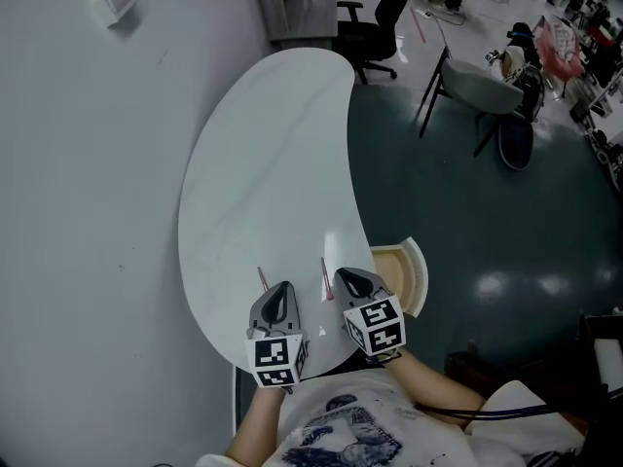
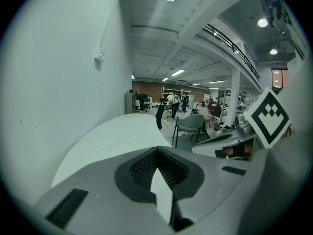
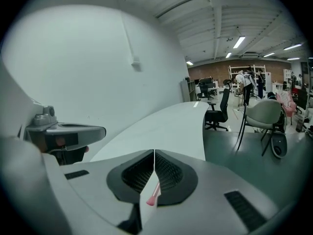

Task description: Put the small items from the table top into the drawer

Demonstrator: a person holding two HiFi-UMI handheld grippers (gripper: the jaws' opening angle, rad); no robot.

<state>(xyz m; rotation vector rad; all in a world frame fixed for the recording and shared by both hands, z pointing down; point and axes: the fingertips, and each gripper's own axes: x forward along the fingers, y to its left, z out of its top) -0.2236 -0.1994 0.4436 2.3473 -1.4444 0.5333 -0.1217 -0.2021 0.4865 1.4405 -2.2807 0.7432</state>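
Two thin pink sticks lie on the near end of the white curved table point(image 1: 263, 163). One stick point(image 1: 261, 278) is just left of my left gripper point(image 1: 284, 288). The other stick point(image 1: 325, 278) lies just left of my right gripper point(image 1: 343, 275) and shows as a pink tip point(image 3: 152, 196) on the table under its jaws. Both grippers hover low over the near table end, side by side. The left gripper point(image 2: 156, 149) has its jaws together with nothing between them. The right gripper point(image 3: 154, 152) is shut too and holds nothing. The drawer point(image 1: 414, 278) stands open at the table's right edge beside the right gripper.
A white wall point(image 1: 88, 212) runs along the table's left side. Dark floor lies to the right, with a black office chair point(image 1: 375, 27) at the table's far end and a grey chair point(image 1: 482, 86) further right.
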